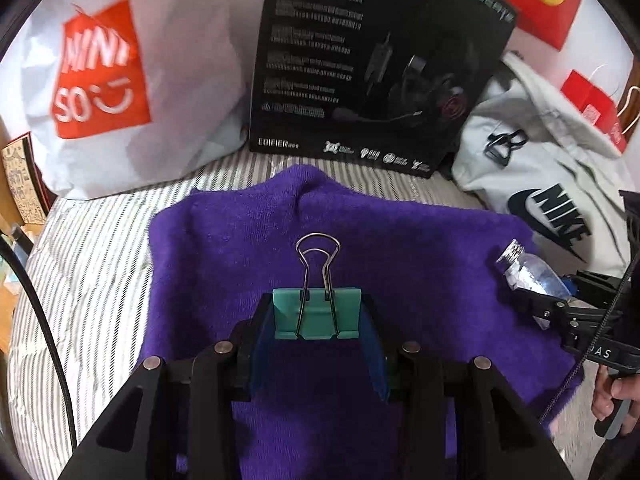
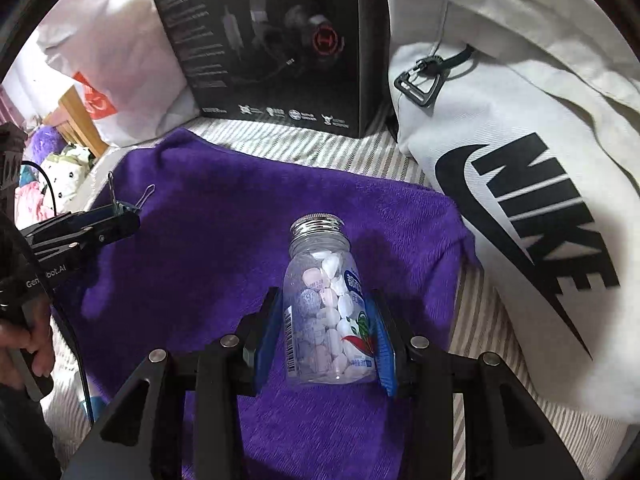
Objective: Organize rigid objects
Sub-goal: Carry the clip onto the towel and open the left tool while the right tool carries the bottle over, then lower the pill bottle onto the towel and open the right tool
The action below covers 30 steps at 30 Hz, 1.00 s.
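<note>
The purple towel [image 1: 248, 248] is spread on a striped bed sheet [image 1: 92, 248], and both held things sit above it. The left gripper [image 1: 318, 320] has its fingers [image 1: 256, 332] closed on a teal binder clip [image 1: 316, 314]; the clip's body fills the gap between them and its wire handles point forward, away from the camera, toward the black headphone box [image 1: 360, 60] at the towel's far edge. The right gripper [image 2: 326, 336] clamps a clear candy bottle [image 2: 326, 312] between its blue-padded fingers [image 2: 266, 332], silver cap forward, over the towel's right part near the white Nike bag [image 2: 520, 200].
</note>
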Each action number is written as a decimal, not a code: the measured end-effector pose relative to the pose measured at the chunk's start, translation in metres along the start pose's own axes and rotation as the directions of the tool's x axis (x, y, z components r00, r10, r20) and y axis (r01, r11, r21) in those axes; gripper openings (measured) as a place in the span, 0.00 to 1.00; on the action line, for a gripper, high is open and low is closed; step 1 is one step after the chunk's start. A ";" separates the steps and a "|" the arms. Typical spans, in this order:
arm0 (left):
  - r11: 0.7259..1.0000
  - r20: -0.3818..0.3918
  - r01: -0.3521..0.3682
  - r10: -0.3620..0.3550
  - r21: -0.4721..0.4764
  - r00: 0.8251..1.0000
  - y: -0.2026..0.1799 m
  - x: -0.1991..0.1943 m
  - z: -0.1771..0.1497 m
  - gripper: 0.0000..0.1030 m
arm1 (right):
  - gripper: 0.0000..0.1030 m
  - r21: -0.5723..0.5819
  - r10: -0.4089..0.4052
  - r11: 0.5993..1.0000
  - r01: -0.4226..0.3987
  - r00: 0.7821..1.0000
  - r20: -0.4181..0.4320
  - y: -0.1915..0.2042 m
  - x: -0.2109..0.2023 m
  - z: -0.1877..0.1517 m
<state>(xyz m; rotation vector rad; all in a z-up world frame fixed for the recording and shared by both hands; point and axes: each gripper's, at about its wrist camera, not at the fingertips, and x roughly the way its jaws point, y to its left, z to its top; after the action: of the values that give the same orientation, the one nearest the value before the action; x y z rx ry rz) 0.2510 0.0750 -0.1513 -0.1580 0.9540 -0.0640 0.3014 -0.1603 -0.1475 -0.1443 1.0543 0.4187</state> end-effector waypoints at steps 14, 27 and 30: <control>0.999 -0.067 -0.038 0.040 0.038 0.997 -0.004 0.023 0.008 0.38 | 0.41 -0.071 -0.037 0.997 0.033 0.998 -0.047 0.009 0.025 0.004; 0.995 -0.118 -0.060 0.069 0.075 0.991 -0.015 0.013 -0.008 0.61 | 0.56 -0.062 -0.012 0.998 0.007 0.997 -0.078 0.002 0.007 -0.007; 0.998 -0.100 -0.056 0.059 0.031 0.993 -0.012 -0.001 -0.015 0.61 | 0.56 -0.024 0.023 0.999 -0.024 0.998 -0.052 0.003 -0.017 -0.017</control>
<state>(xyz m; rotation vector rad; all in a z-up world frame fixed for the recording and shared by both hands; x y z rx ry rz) 0.2384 0.0615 -0.1565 -0.1020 1.0578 -0.0329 0.2789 -0.1675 -0.1412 -0.1658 1.1026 0.4514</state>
